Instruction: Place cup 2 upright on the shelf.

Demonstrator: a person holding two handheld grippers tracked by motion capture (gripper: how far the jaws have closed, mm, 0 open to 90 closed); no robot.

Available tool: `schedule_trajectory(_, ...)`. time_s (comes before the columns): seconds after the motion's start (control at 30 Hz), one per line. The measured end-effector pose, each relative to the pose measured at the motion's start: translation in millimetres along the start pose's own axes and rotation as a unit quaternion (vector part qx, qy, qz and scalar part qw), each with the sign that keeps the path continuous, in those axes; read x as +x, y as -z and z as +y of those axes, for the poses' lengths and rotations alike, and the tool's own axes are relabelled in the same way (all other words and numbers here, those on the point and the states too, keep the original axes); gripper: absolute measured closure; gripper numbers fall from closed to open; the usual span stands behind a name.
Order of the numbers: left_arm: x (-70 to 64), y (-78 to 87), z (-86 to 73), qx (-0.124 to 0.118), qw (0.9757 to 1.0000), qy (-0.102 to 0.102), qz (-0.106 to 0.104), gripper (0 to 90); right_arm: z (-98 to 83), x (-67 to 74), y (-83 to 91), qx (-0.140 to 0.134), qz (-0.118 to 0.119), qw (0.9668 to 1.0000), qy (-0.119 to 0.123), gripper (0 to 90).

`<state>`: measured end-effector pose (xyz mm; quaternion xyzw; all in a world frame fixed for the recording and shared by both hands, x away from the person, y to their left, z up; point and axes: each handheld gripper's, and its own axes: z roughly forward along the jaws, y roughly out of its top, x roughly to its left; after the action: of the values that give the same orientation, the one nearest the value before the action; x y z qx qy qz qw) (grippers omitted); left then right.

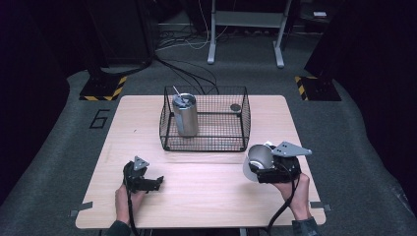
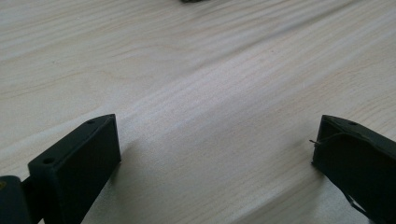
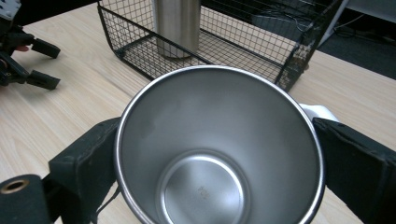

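One steel mug (image 3: 219,149), one steel tumbler (image 1: 185,114), one wire basket (image 1: 241,125), one small dark disc (image 1: 235,107), two hand-held grippers: left (image 1: 156,183), right (image 1: 259,167).

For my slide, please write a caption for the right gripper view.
Right gripper holds an empty steel cup before the wire basket.

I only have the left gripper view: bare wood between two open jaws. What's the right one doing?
Observer: The right gripper is clamped on a steel cup, jaws on either side of its wall.
Operator: Cup empty?
Observer: Yes, the right gripper view looks straight into it and the bottom is bare metal.
Operator: Anything else on the table?
Observer: A black wire basket at the far middle, with a tall steel tumbler standing upright in its left part.
Operator: Where's my left gripper relative to that?
Observer: The left gripper sits near the table's front left, apart from the basket.
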<state>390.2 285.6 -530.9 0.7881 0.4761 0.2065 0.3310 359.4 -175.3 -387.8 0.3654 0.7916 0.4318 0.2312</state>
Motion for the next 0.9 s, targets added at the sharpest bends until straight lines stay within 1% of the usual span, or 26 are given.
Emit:
schedule_trajectory(0.03,0.0,0.0,0.0,0.0,1.0,0.0,0.0,0.5,1.5,1.0,-0.7,0.001,0.002,1.0,-0.002,5.7)
schedule_trajectory(0.13,-0.1,-0.1,-0.1,-0.001,1.0,0.0,0.0,0.5,7.3,2.9,-3.8,0.003,0.011,0.9999,0.006,5.7)
schedule_trajectory(0.27,-0.1,-0.1,-0.1,-0.001,1.0,0.0,0.0,0.5,14.9,4.4,-7.2,0.005,0.016,0.9998,0.012,5.6)
schedule_trajectory(0.37,-0.1,-0.1,-0.1,-0.001,1.0,0.0,0.0,0.5,20.8,5.2,-8.5,0.001,0.02,0.9997,0.013,5.6)
schedule_trajectory(0.47,-0.2,-0.1,-0.1,-0.001,1.0,0.0,0.0,0.5,27.8,5.8,-9.0,0.0,0.023,0.9995,0.02,5.6)
schedule_trajectory(0.5,-0.2,-0.1,-0.1,-0.001,1.0,0.0,0.0,0.5,29.5,6.3,-9.3,-0.001,0.025,0.9995,0.019,5.6)
schedule_trajectory(0.53,-0.5,-0.6,-0.3,-0.005,1.0,0.001,0.002,0.6,32.1,6.3,-9.5,-0.001,0.027,0.9993,0.024,5.6)
schedule_trajectory(0.57,-0.2,-0.1,-0.1,-0.001,1.0,0.0,0.0,0.6,33.6,6.9,-9.7,-0.002,0.027,0.9994,0.022,5.6)
schedule_trajectory(0.6,-0.3,-0.3,-0.2,-0.002,1.0,0.001,0.0,0.6,36.1,6.8,-9.8,-0.003,0.03,0.9992,0.028,5.6)
schedule_trajectory(0.67,-0.6,-0.6,-0.4,-0.005,1.0,0.001,0.002,0.6,40.2,7.4,-9.8,-0.004,0.032,0.9991,0.028,5.6)
schedule_trajectory(0.73,-0.3,-0.1,-0.1,-0.002,1.0,0.001,0.0,0.6,44.1,7.6,-9.9,-0.005,0.036,0.9989,0.029,5.6)
schedule_trajectory(0.77,-0.6,-0.7,-0.4,-0.005,1.0,0.001,0.002,0.6,45.8,7.3,-9.9,-0.006,0.04,0.9988,0.028,5.6)
schedule_trajectory(0.8,-0.3,-0.1,-0.1,-0.002,1.0,0.0,0.0,0.6,47.7,7.2,-10.4,-0.008,0.04,0.9988,0.027,5.6)
schedule_trajectory(0.9,-0.4,-0.3,-0.2,-0.003,1.0,0.001,0.0,0.6,53.2,7.0,-11.1,-0.009,0.04,0.9987,0.029,5.6)
